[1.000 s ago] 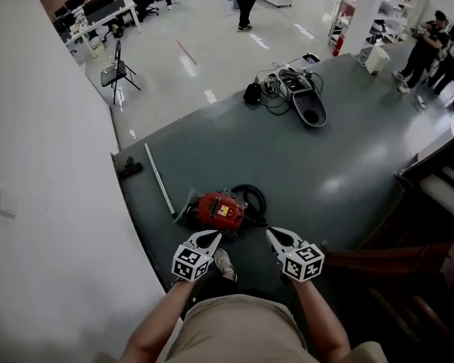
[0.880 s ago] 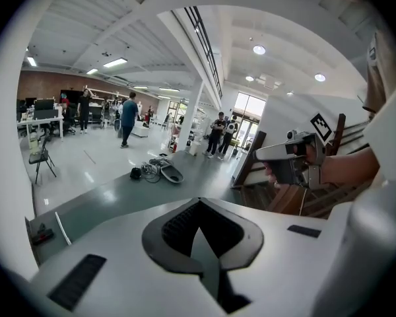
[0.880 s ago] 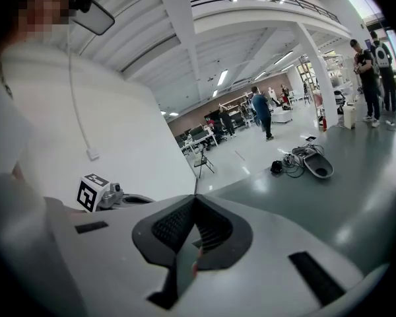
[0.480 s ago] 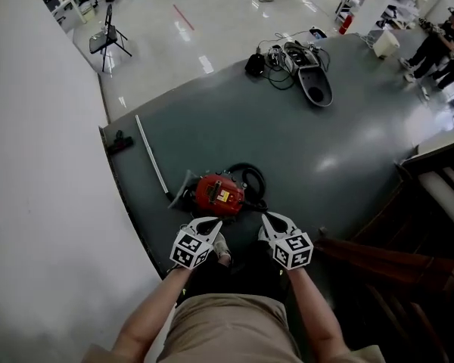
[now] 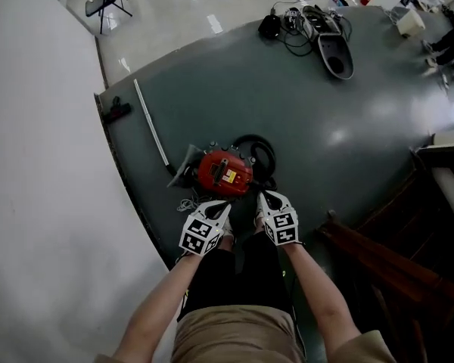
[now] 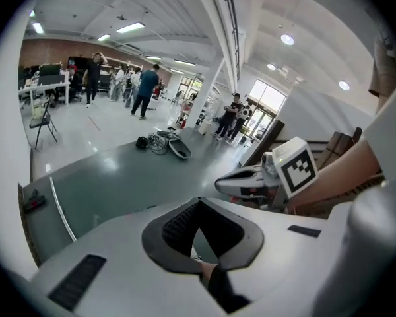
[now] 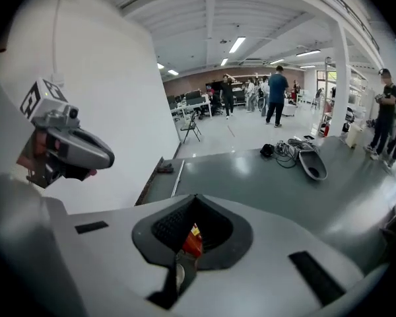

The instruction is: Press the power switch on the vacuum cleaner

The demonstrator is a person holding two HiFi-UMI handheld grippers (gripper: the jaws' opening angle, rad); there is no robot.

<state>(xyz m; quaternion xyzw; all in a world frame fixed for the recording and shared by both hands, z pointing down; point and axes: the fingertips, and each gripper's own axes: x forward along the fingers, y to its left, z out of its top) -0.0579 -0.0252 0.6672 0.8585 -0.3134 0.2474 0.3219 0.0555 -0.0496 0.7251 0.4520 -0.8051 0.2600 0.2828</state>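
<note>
Barely begun, by the look of it. On the grey floor (image 5: pixel 303 150): the red canister vacuum cleaner (image 5: pixel 225 172). Just behind the vacuum cleaner, apparently clear of it: left gripper (image 5: pixel 221 205) and right gripper (image 5: pixel 262 197), each closed on nothing. Left to do: finding and pressing the power switch.

Dark grey floor (image 5: pixel 325 150) — red vacuum cleaner (image 5: pixel 225 172), metal tube (image 5: pixel 151 133), black nozzle (image 5: pixel 115 113), cable heap (image 5: pixel 303 21) on it.

Metal wand (image 5: pixel 152 129) lies nr wall (image 5: pixel 38 165); cable tangle (image 5: pixel 296 23) w/ grey shell (image 5: pixel 336 54) far off.
</note>
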